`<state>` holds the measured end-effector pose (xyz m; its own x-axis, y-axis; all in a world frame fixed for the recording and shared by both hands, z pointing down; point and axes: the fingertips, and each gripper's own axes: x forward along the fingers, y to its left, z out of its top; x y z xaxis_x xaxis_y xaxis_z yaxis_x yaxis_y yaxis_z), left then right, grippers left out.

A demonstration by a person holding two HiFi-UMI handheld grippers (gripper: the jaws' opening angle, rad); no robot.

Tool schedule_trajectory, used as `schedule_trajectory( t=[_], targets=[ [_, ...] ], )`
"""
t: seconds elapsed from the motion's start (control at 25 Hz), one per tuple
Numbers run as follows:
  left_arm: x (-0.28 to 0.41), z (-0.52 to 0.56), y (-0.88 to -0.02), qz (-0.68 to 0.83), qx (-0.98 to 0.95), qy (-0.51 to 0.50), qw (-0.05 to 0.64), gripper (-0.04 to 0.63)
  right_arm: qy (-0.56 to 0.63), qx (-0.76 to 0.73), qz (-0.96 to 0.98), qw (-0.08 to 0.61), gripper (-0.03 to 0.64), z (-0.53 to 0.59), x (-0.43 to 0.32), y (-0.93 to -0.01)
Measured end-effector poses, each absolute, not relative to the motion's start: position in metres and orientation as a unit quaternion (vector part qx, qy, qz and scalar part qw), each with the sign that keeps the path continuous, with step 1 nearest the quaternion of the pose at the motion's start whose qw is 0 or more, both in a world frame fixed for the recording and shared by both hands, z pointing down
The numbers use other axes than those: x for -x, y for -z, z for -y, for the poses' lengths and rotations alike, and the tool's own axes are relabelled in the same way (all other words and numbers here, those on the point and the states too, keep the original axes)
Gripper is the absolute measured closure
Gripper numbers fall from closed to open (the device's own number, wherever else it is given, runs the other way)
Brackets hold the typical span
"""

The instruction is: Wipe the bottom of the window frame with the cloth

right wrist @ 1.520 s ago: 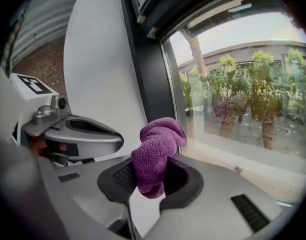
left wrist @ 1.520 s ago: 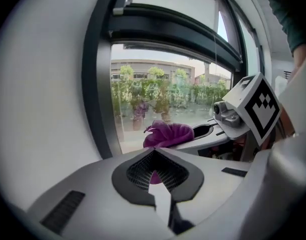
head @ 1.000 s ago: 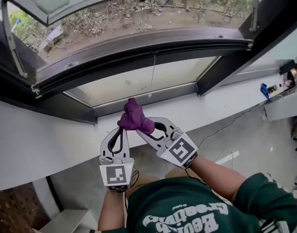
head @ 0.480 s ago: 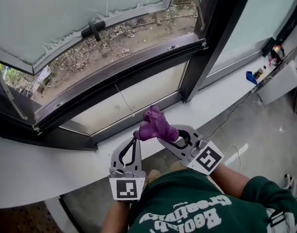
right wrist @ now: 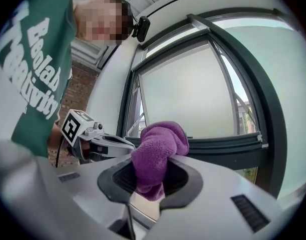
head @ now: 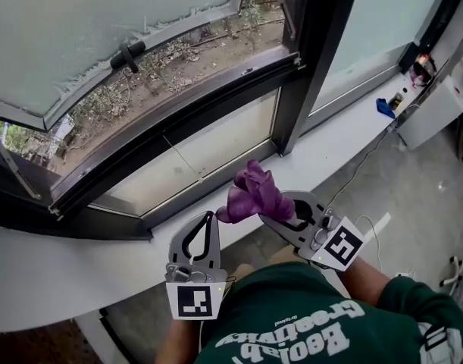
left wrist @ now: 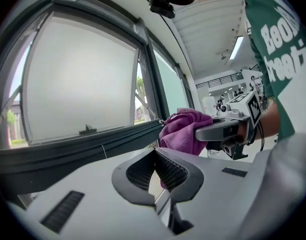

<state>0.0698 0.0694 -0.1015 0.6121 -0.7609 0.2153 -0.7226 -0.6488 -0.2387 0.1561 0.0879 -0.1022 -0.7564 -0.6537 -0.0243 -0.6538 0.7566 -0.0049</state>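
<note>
1. My right tongs [head: 255, 205] are clamped on the purple cloth [head: 252, 189]. The right gripper view shows it wadded up between the jaws, with a fat bunch poking out past the tips.
2. My left tongs [head: 209, 218] have the jaws pinched together with nothing in them. The tips sit just beside the lower left edge of the cloth, and I can't tell if they actually touch it.
3. The cloth is up in the air over the white sill [head: 57, 271], in front of the lower fixed pane [head: 208, 154]. It isn't touching the frame or the glass.
4. The bottom rail of the dark window frame [head: 178, 116] runs slantwise above that pane, apart from the cloth.
5. The frosted sash above the rail is swung outward and has a black handle [head: 126, 53] on it. Through the gap you can see dirt and dry weeds [head: 186, 59] outside.
6. A thick dark post [head: 311, 59] stands right of the opening, with another pane past it.
7. Way off at the right end of the sill there's a small blue thing [head: 384, 107], too small to say what. A thin cable [head: 360, 174] trails down from there.
8. My green shirt [head: 292, 328] with white lettering fills the bottom of the head view.
</note>
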Motion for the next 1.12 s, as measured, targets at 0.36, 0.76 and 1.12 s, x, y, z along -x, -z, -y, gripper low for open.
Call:
schedule_trajectory(
  t=[0.36, 0.76, 1.12],
  targets=[
    [-0.078, -0.067, 0.105, -0.411, 0.897, 0.147, 0.064, 0.588, -0.017, 0.376, -0.926, 0.0, 0.517, -0.087, -0.164, 0.101],
    [-0.082, -0.06, 0.107, -0.402, 0.901, 0.146, 0.075, 0.587, -0.012, 0.38, -0.925, -0.013, 0.517, -0.08, -0.162, 0.097],
    [-0.081, -0.053, 0.118, -0.41, 0.899, 0.129, 0.085, 0.588, -0.006, 0.389, -0.921, -0.017, 0.516, -0.076, -0.164, 0.088]
  ],
)
